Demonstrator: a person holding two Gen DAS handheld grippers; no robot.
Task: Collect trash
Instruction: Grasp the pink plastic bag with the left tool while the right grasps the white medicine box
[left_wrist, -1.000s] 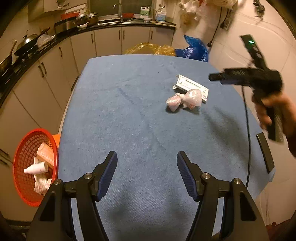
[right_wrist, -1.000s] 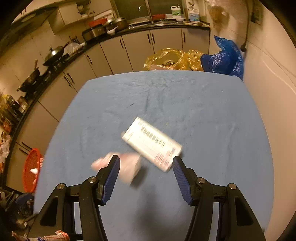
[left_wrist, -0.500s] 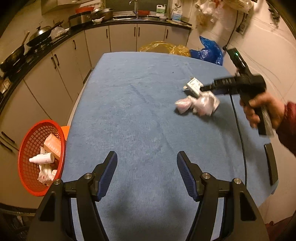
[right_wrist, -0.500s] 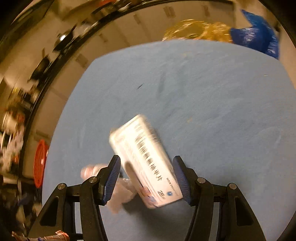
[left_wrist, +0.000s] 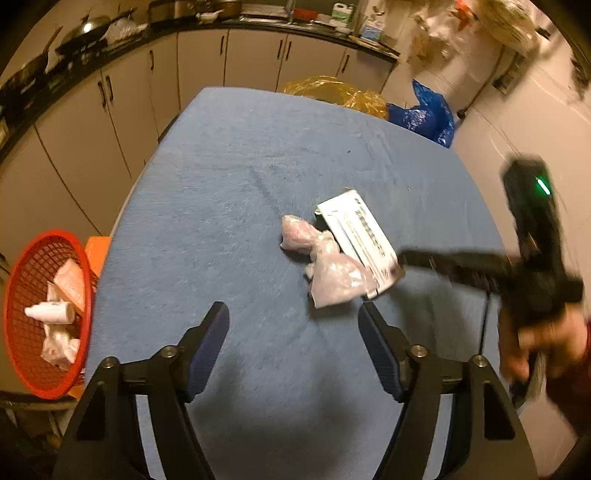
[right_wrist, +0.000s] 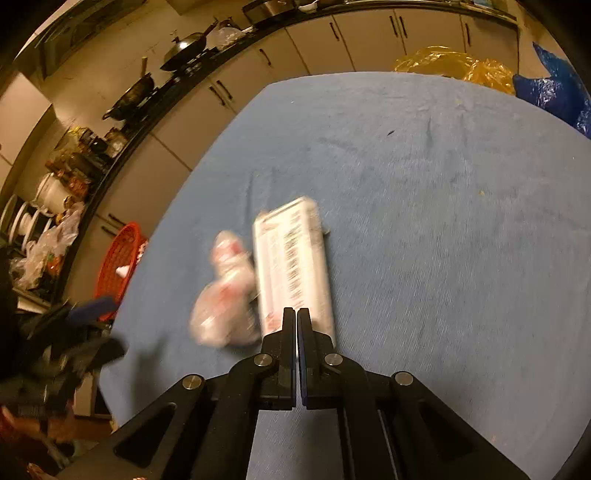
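The right gripper (right_wrist: 296, 314) is pinched on the near end of the white box (right_wrist: 291, 258), mid-tabletop (right_wrist: 443, 221). The left gripper (left_wrist: 293, 325) is opening, nothing between its jaws. A crumpled plastic bag (left_wrist: 325, 266) touches the box.

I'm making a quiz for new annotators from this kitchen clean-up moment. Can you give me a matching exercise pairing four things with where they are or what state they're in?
Things:
1. white box
2. crumpled plastic wrapper
3. red basket
4. left gripper

Places or states:
A. beside the table, on the floor side, with trash inside
B. lying on the blue cloth, against the box
C. fingers spread, nothing between them
D. its near end at the right gripper's shut fingers

Pairs: 1-D, 2-B, 3-A, 4-C
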